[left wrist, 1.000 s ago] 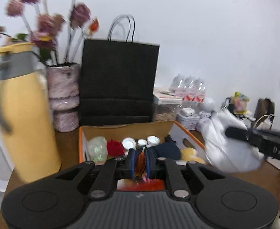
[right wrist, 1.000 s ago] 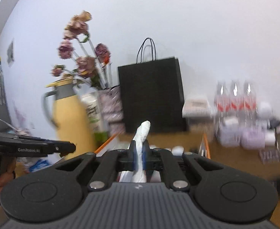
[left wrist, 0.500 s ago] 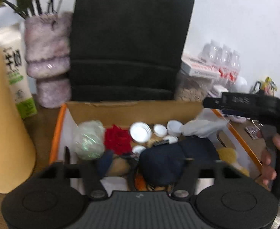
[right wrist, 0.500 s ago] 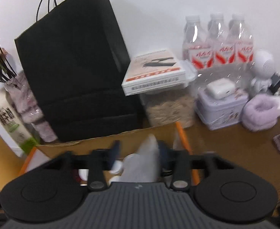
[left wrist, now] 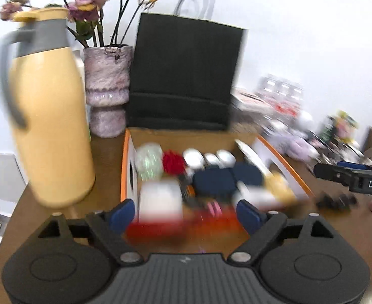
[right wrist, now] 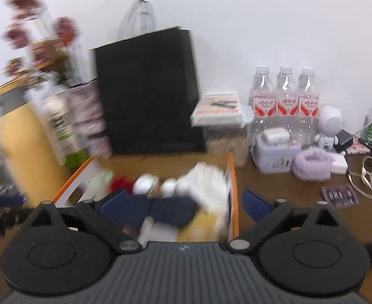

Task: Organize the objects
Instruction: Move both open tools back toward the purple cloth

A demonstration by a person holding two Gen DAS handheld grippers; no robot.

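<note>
An orange-edged cardboard box (left wrist: 127, 162) sits on the wooden table, full of small items: a green-white ball (left wrist: 149, 163), a red pompom (left wrist: 172, 162), white lids (left wrist: 207, 157), a dark blue pouch (left wrist: 216, 182). My left gripper (left wrist: 186, 214) is open and empty above the box's near end. My right gripper (right wrist: 183, 206) is open and empty over the same box (right wrist: 232, 192), with a white plastic bag (right wrist: 206, 179) lying in the box beyond it. The right gripper also shows at the right edge of the left wrist view (left wrist: 350, 177).
A yellow thermos jug (left wrist: 49, 116) stands left of the box, a flower vase (left wrist: 107, 88) and black paper bag (left wrist: 183, 76) behind it. Water bottles (right wrist: 286, 96), a tin (right wrist: 274, 152), a purple scrunchie (right wrist: 312, 162) and cables (right wrist: 368, 174) crowd the right side.
Both grippers opened and pulled back from the box. The orange item from my left gripper and the white bag from my right gripper now lie in the box.
</note>
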